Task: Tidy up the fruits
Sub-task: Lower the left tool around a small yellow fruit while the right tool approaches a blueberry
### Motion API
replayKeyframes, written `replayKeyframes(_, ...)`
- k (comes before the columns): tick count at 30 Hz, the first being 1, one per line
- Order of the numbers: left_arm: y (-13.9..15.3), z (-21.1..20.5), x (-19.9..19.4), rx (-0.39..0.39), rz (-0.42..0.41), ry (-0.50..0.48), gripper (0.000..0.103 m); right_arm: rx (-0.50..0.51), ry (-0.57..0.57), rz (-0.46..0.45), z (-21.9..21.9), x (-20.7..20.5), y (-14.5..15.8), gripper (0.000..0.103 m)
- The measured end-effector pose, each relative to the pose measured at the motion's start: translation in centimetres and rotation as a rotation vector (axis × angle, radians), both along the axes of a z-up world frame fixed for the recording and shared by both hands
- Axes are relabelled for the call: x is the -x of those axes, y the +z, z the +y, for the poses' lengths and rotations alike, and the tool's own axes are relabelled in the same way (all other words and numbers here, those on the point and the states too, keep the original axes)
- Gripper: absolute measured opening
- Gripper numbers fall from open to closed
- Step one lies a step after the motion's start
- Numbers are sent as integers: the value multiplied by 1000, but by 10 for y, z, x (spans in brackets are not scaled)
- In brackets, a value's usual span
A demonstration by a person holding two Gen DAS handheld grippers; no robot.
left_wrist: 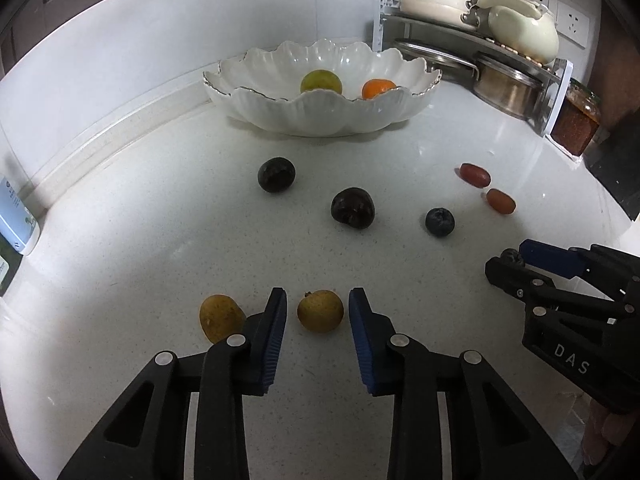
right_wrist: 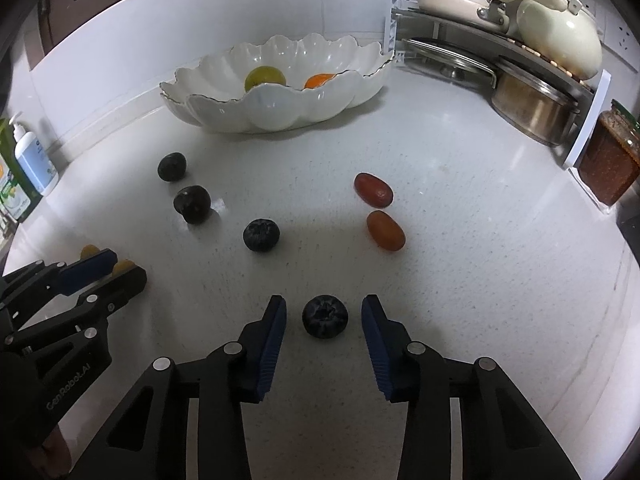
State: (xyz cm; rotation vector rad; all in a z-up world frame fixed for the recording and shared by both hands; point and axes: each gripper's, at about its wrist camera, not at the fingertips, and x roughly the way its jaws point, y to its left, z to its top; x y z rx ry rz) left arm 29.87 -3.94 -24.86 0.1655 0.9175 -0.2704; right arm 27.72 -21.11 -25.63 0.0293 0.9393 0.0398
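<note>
Left wrist view: left gripper (left_wrist: 318,312) spread wide around a yellow fruit (left_wrist: 320,311) on the counter (left_wrist: 160,240), not touching. Right gripper (right_wrist: 324,316) likewise agape, straddling a blueberry (right_wrist: 324,316).

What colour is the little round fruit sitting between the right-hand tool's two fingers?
Dark blue, nearly black: a blueberry. The right wrist view shows it best.

- We are in a home kitchen.
- We see stacked pots and pans (left_wrist: 460,4) on a corner rack (right_wrist: 500,36).
- We see a soap bottle (right_wrist: 34,160) and wall sockets (left_wrist: 574,24).
</note>
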Motion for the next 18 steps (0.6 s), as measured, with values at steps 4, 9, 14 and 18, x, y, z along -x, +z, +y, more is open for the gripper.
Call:
replayKeyframes(4,-3,1,-1,2,8,6,28,-3,-2,0,0,-1,0,34)
replayKeyframes(9,-5,0,-1,-5,6,9,25,13,4,-5,1,-1,0,26)
replayKeyframes(14,-5,0,1,-5,4,9,24,17,8,-12,1,-1,0,25)
replayKeyframes(18,-3,0,0,0,-1,7,24,10,7,-9,-1,-1,0,24)
